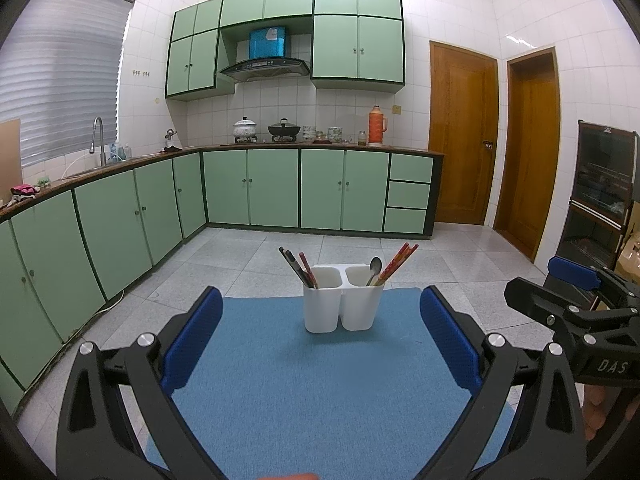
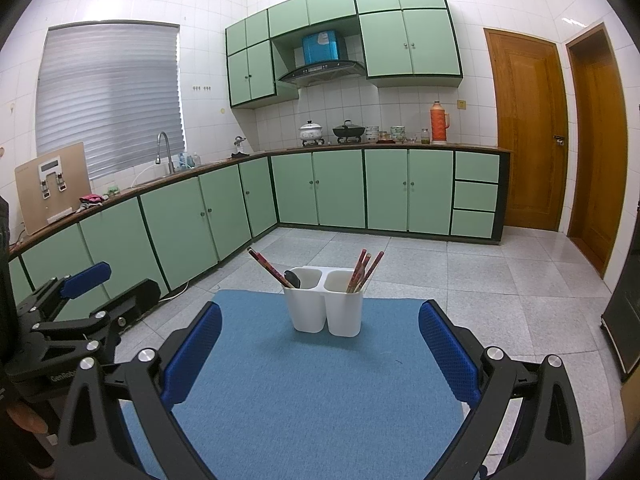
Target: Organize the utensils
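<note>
1. White two-compartment utensil holder (image 1: 343, 304) stands upright at frame center on the blue mat (image 1: 280, 380), toward the mat's far edge.
2. Left wrist view: left compartment holds dark and red chopsticks (image 1: 298, 267) leaning upper left; right compartment holds a metal spoon (image 1: 375, 269) and red chopsticks (image 1: 398, 262) leaning upper right.
3. Right wrist view: same holder (image 2: 325, 306), contents differ by angle; can't tell exact compartment split.
4. Left gripper (image 1: 321, 340) spread wide, empty, blue pads at lower left and lower right of frame, short of the holder.
5. Right gripper (image 2: 320, 354) also spread wide, empty, above the mat.
6. Each gripper shows at the other view's edge.
7. Green cabinets (image 1: 272, 188) and wooden doors (image 1: 464, 136) fill the background.
</note>
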A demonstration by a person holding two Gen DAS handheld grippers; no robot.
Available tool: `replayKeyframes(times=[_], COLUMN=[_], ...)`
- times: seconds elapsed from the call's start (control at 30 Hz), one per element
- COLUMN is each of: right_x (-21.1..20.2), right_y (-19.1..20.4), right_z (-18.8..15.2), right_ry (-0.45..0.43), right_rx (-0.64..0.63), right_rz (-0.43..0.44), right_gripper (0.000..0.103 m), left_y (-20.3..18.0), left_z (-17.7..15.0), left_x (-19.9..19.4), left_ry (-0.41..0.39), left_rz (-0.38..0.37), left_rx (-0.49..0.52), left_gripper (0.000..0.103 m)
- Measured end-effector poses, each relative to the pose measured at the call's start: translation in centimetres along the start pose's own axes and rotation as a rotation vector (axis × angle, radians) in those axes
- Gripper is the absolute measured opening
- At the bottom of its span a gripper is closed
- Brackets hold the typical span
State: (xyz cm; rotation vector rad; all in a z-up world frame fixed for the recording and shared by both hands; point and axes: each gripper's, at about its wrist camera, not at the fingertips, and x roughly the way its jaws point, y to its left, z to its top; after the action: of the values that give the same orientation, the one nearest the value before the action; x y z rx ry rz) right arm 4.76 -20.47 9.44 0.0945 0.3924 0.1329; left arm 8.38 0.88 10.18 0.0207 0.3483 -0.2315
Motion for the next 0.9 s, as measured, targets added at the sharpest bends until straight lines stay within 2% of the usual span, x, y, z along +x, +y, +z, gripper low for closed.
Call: replayKeyframes(times=[0.9], right_x=[0.02], right_y=[0.01], right_z=[0.04], right_ry=[0.002], right_rx=[-0.002], right_rz=[0.000], right_gripper=[0.097], left_y=[0.57], left_z=[-0.39], left_x=[-0.08], left_ry=[0.002], left_rz=[0.002], left_rx=[-0.004], left_gripper=[0.096])
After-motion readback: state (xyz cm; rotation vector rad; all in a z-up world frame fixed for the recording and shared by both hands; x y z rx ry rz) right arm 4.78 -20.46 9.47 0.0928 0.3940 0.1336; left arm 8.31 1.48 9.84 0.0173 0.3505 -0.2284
